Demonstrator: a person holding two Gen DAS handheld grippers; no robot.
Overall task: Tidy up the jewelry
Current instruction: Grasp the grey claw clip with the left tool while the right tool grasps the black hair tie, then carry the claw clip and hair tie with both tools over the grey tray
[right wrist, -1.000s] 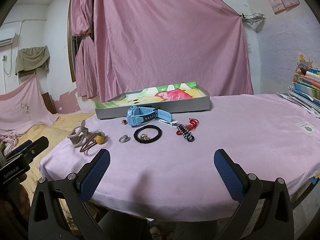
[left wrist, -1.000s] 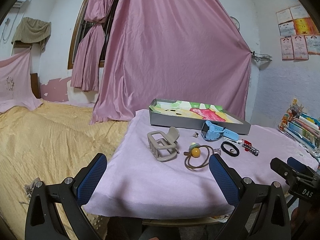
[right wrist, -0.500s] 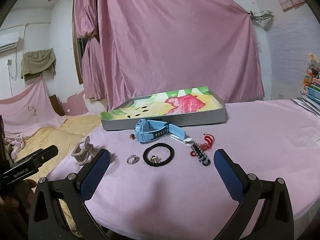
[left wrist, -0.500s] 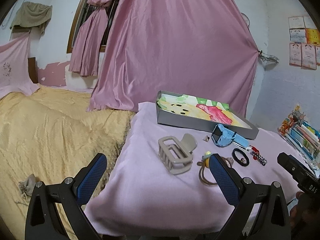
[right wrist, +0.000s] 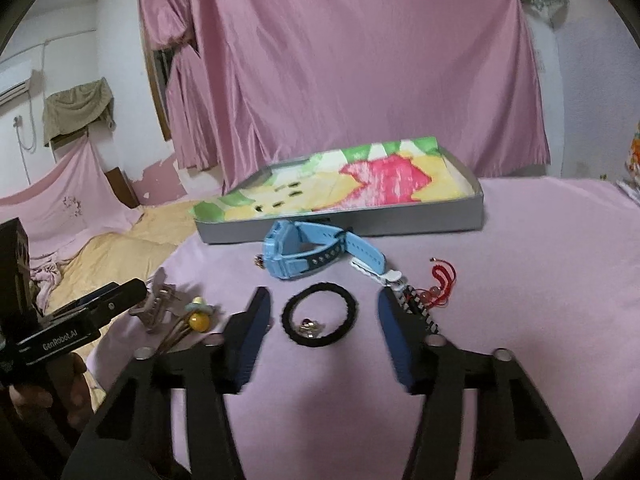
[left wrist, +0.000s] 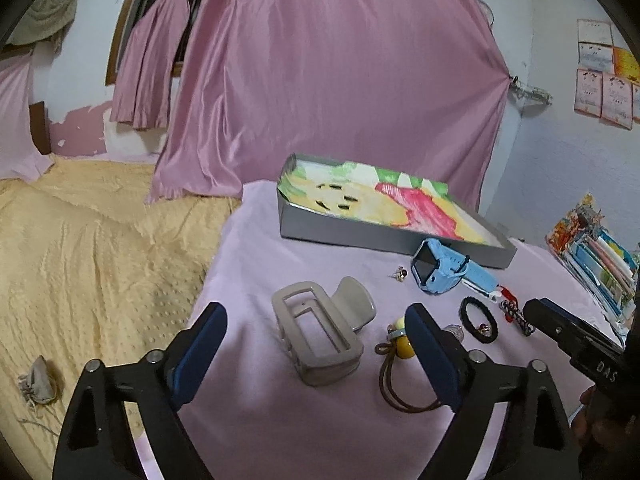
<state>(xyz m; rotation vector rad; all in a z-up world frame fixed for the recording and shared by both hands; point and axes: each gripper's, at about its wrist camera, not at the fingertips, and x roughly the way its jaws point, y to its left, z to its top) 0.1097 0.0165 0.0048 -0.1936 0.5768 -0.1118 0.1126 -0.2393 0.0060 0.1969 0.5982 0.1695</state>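
Note:
A grey tray (left wrist: 384, 236) with a colourful lining stands at the back of the pink-covered table; it also shows in the right wrist view (right wrist: 340, 224). In front lie a beige hair claw (left wrist: 316, 332), a brown hair tie with a yellow bead (left wrist: 404, 350), a blue watch (left wrist: 440, 270), a black hair tie (right wrist: 318, 314), a small earring (left wrist: 400, 274) and a beaded red-corded charm (right wrist: 434, 284). My left gripper (left wrist: 316, 344) is open, its fingers either side of the claw. My right gripper (right wrist: 322, 326) is open around the black hair tie.
A bed with a yellow cover (left wrist: 80, 248) lies left of the table. Pink curtains (left wrist: 332, 80) hang behind. A stack of books and papers (left wrist: 600, 256) sits at the table's right edge. A small cloth pouch (left wrist: 38, 378) lies on the bed.
Both grippers have moved forward and down toward the table. The left now frames the hair claw; the right has narrowed its opening and frames the black hair tie.

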